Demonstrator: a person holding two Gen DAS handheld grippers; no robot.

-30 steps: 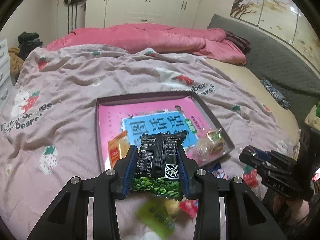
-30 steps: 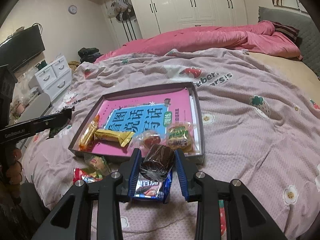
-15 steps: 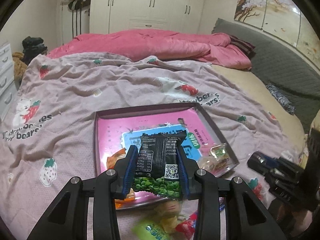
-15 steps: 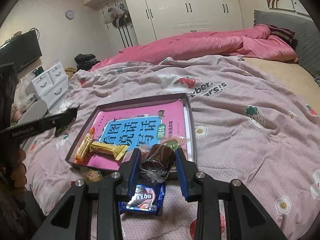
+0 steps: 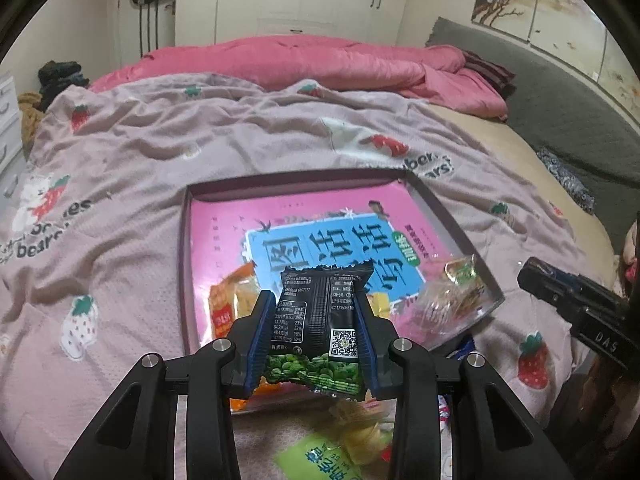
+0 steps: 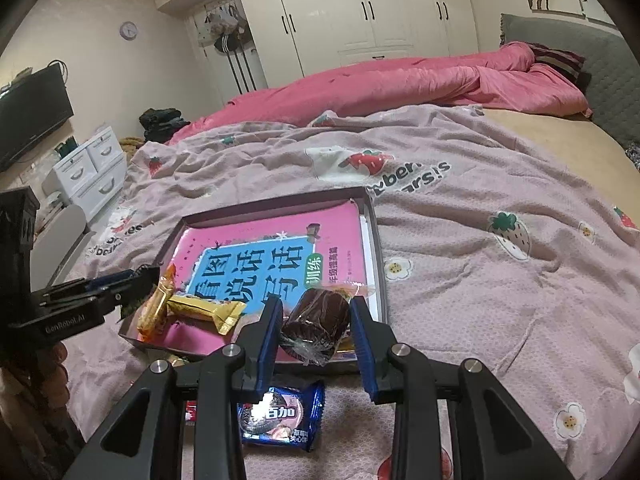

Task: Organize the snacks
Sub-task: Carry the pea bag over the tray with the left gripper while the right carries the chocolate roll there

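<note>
Carrying 1 snack in each tool, the person is partway through loading the shallow tray (image 5: 448, 222) that lies on the bed (image 5: 140, 152). The left tool (image 5: 310, 334) is clamped on a black packet of green peas (image 5: 320, 320), held upright between its blue pads, with the tray's near edge just ahead of and below the fingertips. The right tool (image 6: 316, 328) grips a brown chocolate cake in clear wrap (image 6: 318, 322), pinched at its sides, again just above the tray's near edge.

Inside the tray, ahead of the right tool and to its left, sit an orange packet (image 6: 154, 310) and a gold bar (image 6: 208, 312); a clear-wrapped sweet (image 5: 456, 292) rests in the corner ahead and right of the left tool. Below the right tool, on the blanket short of the tray, lies a blue cookie packet (image 6: 280, 416), and under the left tool a green packet (image 5: 320, 452) and some blurred wrappers remain.

The step in hand looks like the transfer of both snacks over the rim. Next, each tool should move forward past the edge, lower over a bare part of the pink book cover (image 6: 272, 248), and open there, clear of the snacks already placed. Several loose snacks would then still need collecting.
</note>
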